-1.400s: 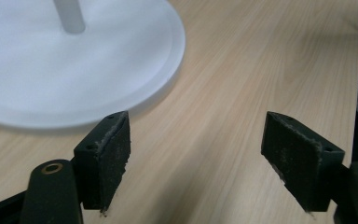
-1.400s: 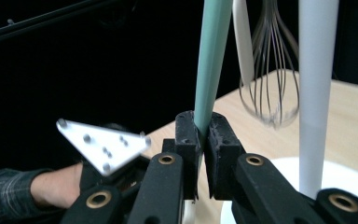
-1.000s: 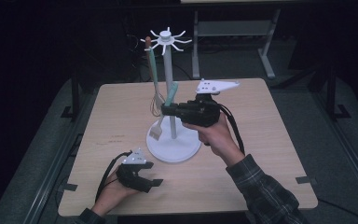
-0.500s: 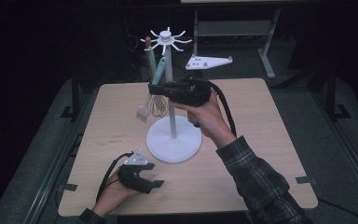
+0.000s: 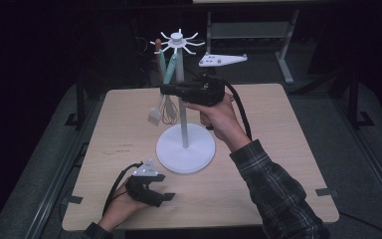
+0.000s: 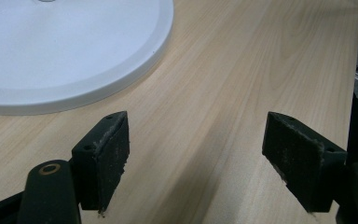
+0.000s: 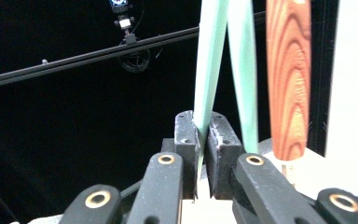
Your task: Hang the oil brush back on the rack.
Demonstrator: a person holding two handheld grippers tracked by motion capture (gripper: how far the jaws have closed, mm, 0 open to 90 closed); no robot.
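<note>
Right gripper (image 7: 200, 154): jaws clamped on a mint-green handle (image 7: 209, 60), raised beside the pole of the white rack (image 5: 185, 149). In the right gripper view, a second green handle (image 7: 243, 70) and a wooden handle (image 7: 289, 79) hang just beside the clamped one. In the high view, the utensils hang from the spoked rack top (image 5: 177, 41). Left gripper (image 6: 196, 158): jaws wide apart, nothing between them, low over the table (image 5: 278, 124), near the rack base (image 6: 65, 51)
</note>
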